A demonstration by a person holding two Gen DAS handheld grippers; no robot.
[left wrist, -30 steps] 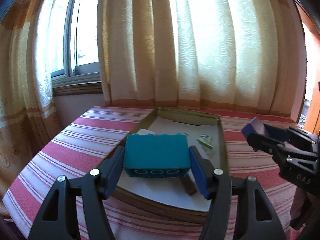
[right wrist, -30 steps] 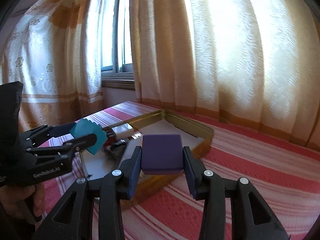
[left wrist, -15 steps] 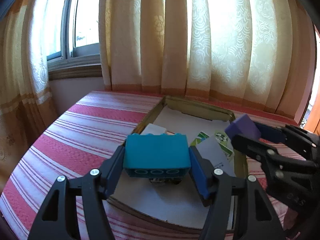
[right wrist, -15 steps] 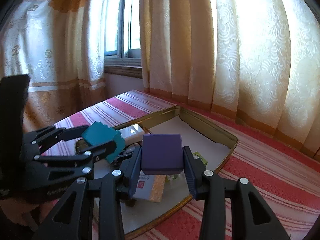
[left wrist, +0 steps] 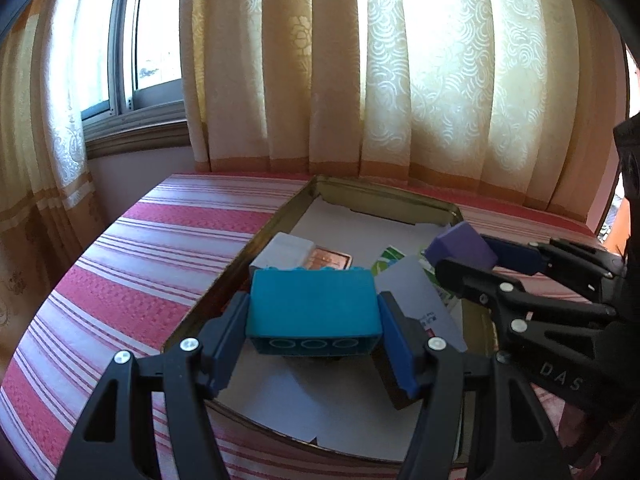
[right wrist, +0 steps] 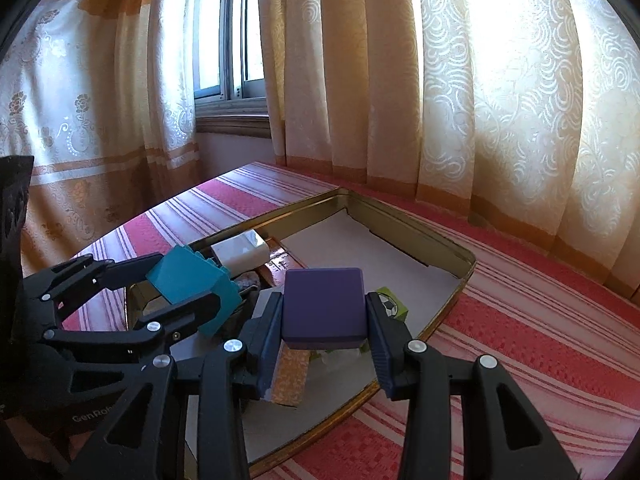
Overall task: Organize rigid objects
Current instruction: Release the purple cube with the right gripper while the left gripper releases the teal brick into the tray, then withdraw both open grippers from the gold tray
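Left wrist view shows the left gripper (left wrist: 314,320) clamped on a teal brick (left wrist: 312,306), one pad on each short end, so the brick stays flat and cannot slip. It hangs over the near part of the tray (left wrist: 384,194), not touching it. Right wrist view shows the right gripper (right wrist: 324,316) squeezed on a purple block (right wrist: 324,306) in the same way, above the tray too. Both things look ready to be set down inside, I think, because the tray is where the other things are kept.

Under them, in the tray, lie a white box (left wrist: 286,250), a copper card (left wrist: 328,258), some paper cards (left wrist: 416,300) and a green box with a ball picture (right wrist: 390,304). White paper lines the tray's bottom.

The tray sits on a cloth (left wrist: 160,240) with red and white stripes. Behind it hang cream curtains (left wrist: 400,80), and a window (left wrist: 156,40) lets in bright light.
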